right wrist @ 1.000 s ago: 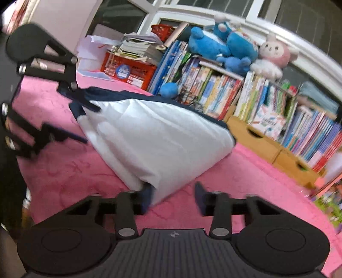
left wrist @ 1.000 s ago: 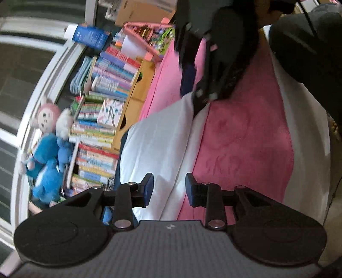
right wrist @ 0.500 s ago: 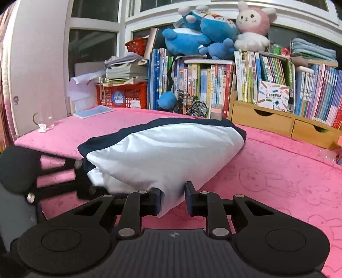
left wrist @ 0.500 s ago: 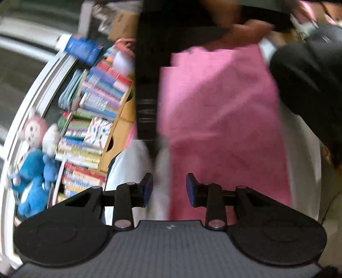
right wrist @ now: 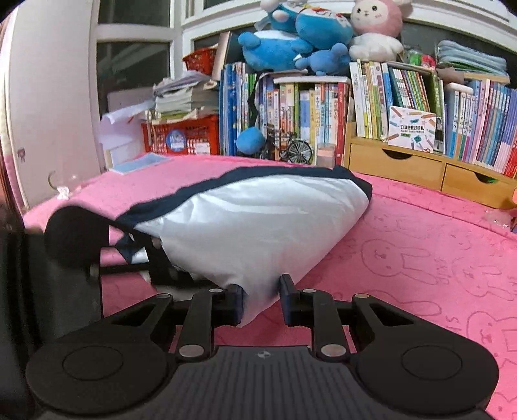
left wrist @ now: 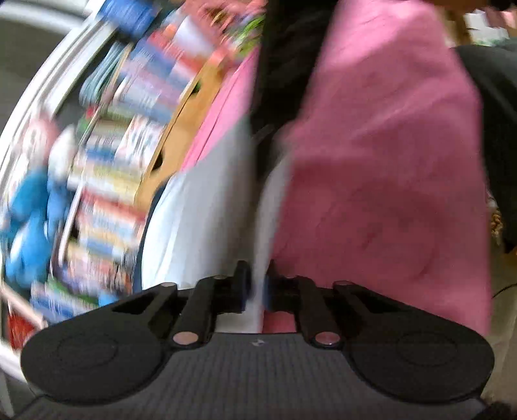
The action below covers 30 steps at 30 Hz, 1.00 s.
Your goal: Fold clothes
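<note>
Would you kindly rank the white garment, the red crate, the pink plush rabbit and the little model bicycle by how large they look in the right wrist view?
1. White garment, though it lies nearest the camera.
2. Red crate and pink plush rabbit: too alike to rank.
3. Model bicycle.

Dark windows (right wrist: 132, 64) with white frames run behind a crowded bookshelf (right wrist: 323, 110). Plush toys (right wrist: 323, 29) sit on top of it, and wooden drawers (right wrist: 420, 168) stand below the books. A red crate (right wrist: 184, 135) holds stacked papers.
</note>
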Motion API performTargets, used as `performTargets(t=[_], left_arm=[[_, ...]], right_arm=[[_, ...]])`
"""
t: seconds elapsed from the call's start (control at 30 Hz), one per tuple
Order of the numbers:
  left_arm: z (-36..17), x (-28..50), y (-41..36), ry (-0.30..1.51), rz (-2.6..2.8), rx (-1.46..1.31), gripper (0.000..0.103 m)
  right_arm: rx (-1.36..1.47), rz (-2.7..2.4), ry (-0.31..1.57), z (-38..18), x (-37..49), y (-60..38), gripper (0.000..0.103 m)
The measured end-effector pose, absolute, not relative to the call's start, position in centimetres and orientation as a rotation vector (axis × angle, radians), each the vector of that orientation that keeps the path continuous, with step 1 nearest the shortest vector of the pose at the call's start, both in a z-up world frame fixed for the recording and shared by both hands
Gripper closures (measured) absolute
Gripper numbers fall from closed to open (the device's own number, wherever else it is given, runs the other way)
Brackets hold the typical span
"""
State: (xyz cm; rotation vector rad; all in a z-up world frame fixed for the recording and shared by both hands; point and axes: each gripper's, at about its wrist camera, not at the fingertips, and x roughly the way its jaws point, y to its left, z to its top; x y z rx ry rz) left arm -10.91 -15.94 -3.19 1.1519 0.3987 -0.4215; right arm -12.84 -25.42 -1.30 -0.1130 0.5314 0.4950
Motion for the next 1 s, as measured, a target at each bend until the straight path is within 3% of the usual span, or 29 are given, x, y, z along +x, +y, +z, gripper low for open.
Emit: performTargets(t=[0.57, 0.7, 0.8, 0.9, 0.93, 1.0], left_arm=[[-1.6, -12.1, -7.1, 0.528, -0.189, 1.086, 0.095], [-0.3, -12.4, -4.9, 0.587, -0.163, 0.955, 0.094], [1.3, -12.8, -2.7, 0.642, -0.164, 0.776, 0.088], [3.2, -13.1, 0.0, 0.675, -0.208, 0.531, 0.087], [3.9, -13.1, 0.9, 0.678, -0.236, 0.44, 0.083], [4.9, -13.0, 2.7, 0.675, -0.29, 0.271, 0.077]], right_arm=[[-0.207, 0.456, 0.548, -3.8, -13.8, -25.4, 0.073], [-0.345, 0.437, 0.461, -3.7, -15.4, -23.9, 0.068], [-0.433, 0.438, 0.401, -3.5, -16.6, -22.6, 0.066], [-0.498, 0.464, 0.359, -3.4, -17.2, -21.0, 0.049], [-0.528, 0.472, 0.34, -3.3, -17.5, -20.4, 0.042], [-0.586, 0.491, 0.307, -3.3, -18.2, -19.2, 0.04]])
